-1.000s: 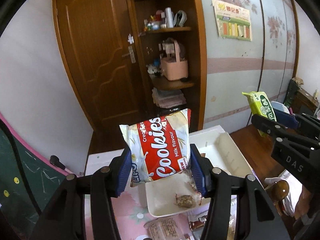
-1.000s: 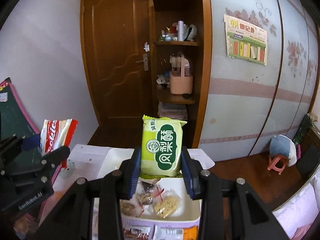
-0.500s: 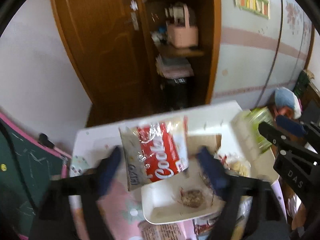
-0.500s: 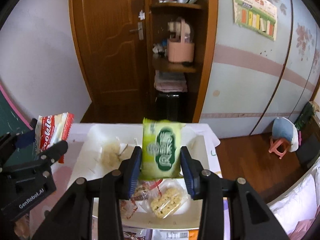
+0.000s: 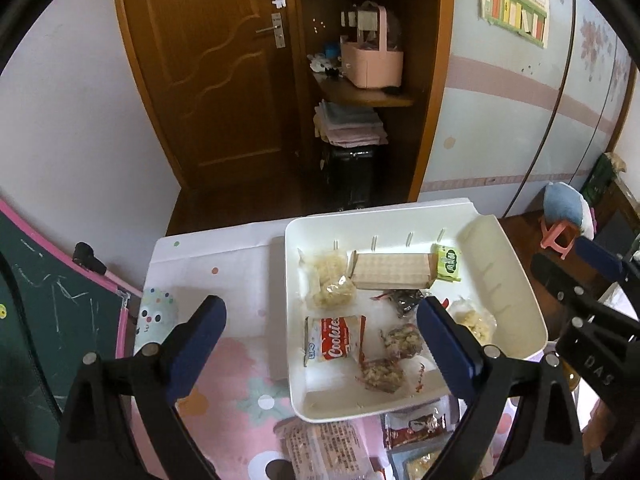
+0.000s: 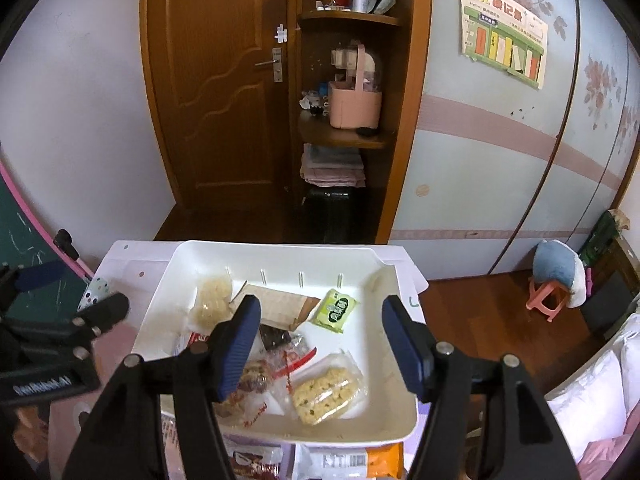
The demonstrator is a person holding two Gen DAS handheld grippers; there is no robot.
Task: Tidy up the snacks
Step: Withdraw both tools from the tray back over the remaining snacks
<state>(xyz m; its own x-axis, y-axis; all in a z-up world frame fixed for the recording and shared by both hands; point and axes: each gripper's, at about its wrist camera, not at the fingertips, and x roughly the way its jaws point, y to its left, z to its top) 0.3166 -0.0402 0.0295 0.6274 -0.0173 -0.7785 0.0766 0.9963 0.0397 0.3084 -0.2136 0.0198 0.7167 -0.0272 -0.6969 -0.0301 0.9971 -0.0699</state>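
Note:
A white tray (image 5: 516,276) (image 6: 400,360) stands on the table and holds several snacks. The red Cookies packet (image 5: 334,339) lies at its left side. The green packet (image 5: 449,267) (image 6: 335,309) lies near its far right, beside a brown cardboard piece (image 5: 390,276). Clear-wrapped rice cakes (image 6: 324,391) lie at the front. My left gripper (image 5: 320,344) is open and empty above the tray's left edge. My right gripper (image 6: 320,344) is open and empty above the tray's middle.
More snack packets (image 5: 324,446) lie on the pink flowered tablecloth (image 5: 224,396) in front of the tray. A green chalkboard (image 5: 48,320) stands at the left. A wooden door (image 5: 208,72) and shelves are behind the table. A small stool (image 6: 556,276) is on the floor at the right.
Both grippers have opened. The Cookies packet and the green packet dropped out of them into the tray. Both cameras now tilt down toward the tray.

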